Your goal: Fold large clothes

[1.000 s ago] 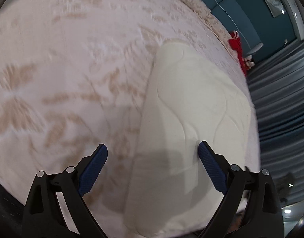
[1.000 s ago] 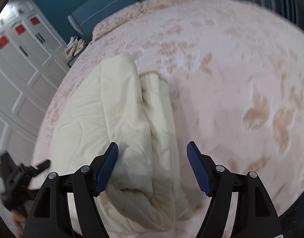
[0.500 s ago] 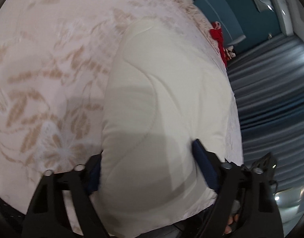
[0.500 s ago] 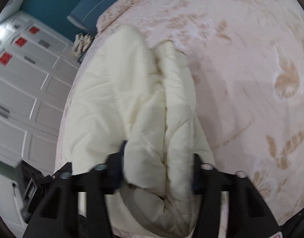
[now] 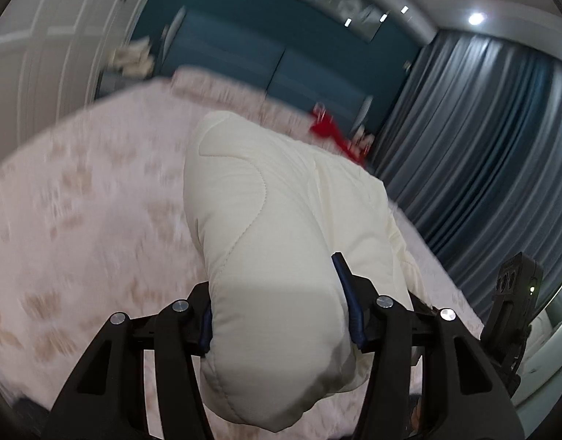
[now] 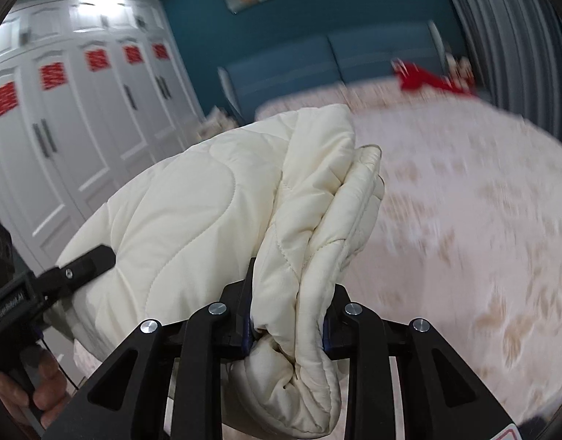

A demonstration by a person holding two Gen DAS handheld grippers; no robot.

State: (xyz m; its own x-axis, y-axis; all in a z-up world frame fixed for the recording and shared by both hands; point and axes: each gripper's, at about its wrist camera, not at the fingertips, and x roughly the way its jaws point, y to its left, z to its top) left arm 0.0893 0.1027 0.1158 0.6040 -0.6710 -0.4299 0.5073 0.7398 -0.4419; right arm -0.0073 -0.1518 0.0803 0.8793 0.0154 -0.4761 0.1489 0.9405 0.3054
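Observation:
A thick cream quilted garment (image 5: pixel 281 242), folded into a bundle, hangs lifted above the bed. My left gripper (image 5: pixel 281 311) is shut on one end of the bundle, which bulges between and over the blue pads. My right gripper (image 6: pixel 286 315) is shut on the other end of the garment (image 6: pixel 215 198), where several layered edges are pinched together. The left gripper (image 6: pixel 87 260) also shows at the left of the right wrist view, clamped on the fabric. The right gripper's body (image 5: pixel 511 311) shows at the right edge of the left wrist view.
The bed with a pale pink floral cover (image 5: pixel 79 201) (image 6: pixel 464 201) lies below. A teal headboard (image 6: pixel 354 58) and a red item (image 6: pixel 424 77) are at the far end. White wardrobe doors (image 6: pixel 79 117) stand left, grey curtains (image 5: pixel 482 146) right.
Both grippers went from open above the garment to shut on its two ends. The bundle has been lifted off the bed and both views tilted up toward the room.

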